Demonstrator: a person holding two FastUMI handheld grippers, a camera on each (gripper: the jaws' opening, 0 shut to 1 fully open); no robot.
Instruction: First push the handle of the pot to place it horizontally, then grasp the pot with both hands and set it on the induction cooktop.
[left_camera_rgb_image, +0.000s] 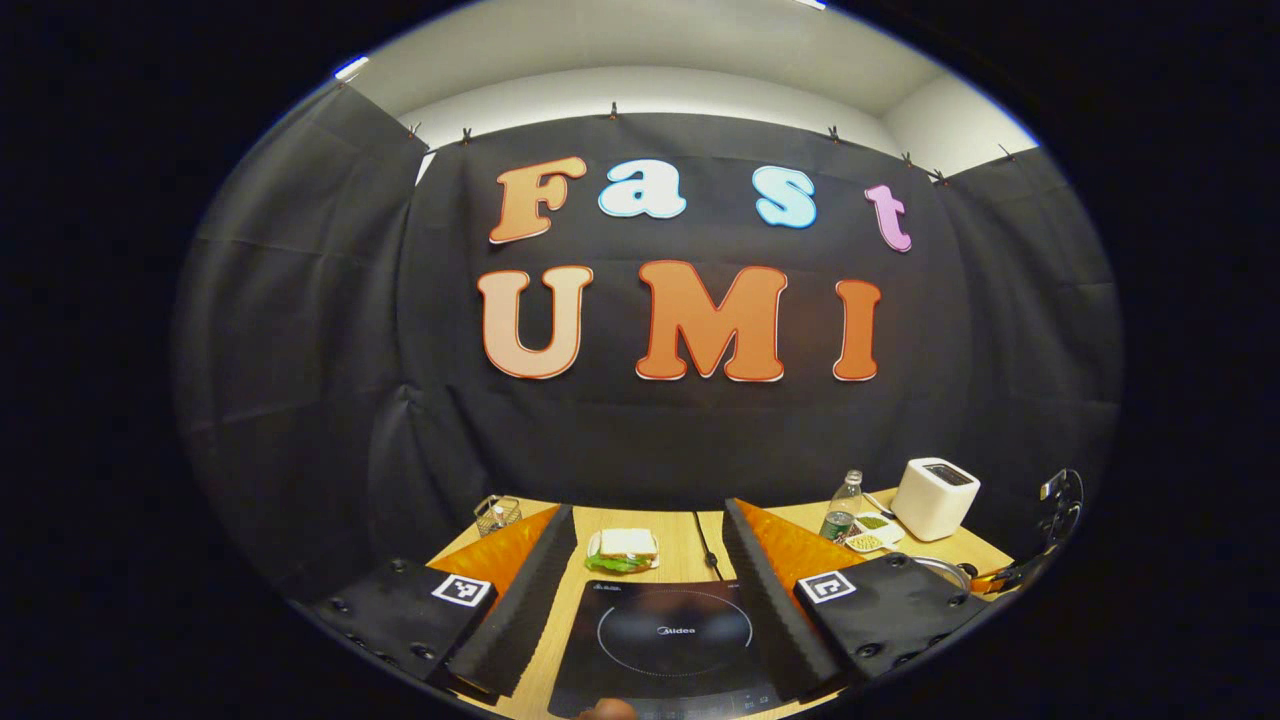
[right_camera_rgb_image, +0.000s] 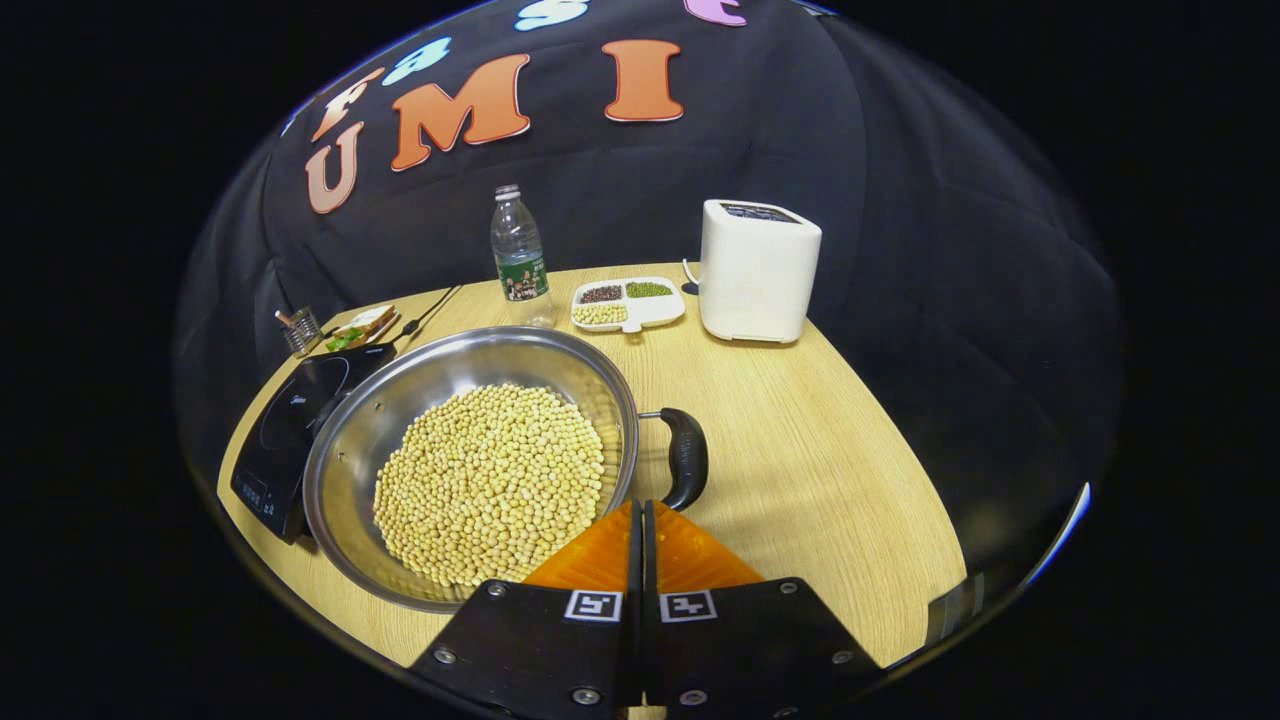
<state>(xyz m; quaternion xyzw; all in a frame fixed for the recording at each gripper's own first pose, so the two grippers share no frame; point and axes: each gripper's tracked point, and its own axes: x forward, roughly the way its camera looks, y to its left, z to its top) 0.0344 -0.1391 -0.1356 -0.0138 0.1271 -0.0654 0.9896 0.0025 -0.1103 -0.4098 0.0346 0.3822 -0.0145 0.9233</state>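
In the left gripper view the left gripper (left_camera_rgb_image: 650, 590) hangs wide open and empty above the black induction cooktop (left_camera_rgb_image: 665, 645), while in the right gripper view the right gripper (right_camera_rgb_image: 640, 520), closed on nothing, should nudge the black handle (right_camera_rgb_image: 688, 458) of the steel pot (right_camera_rgb_image: 400, 400) of soybeans (right_camera_rgb_image: 490, 480) gently sideways.
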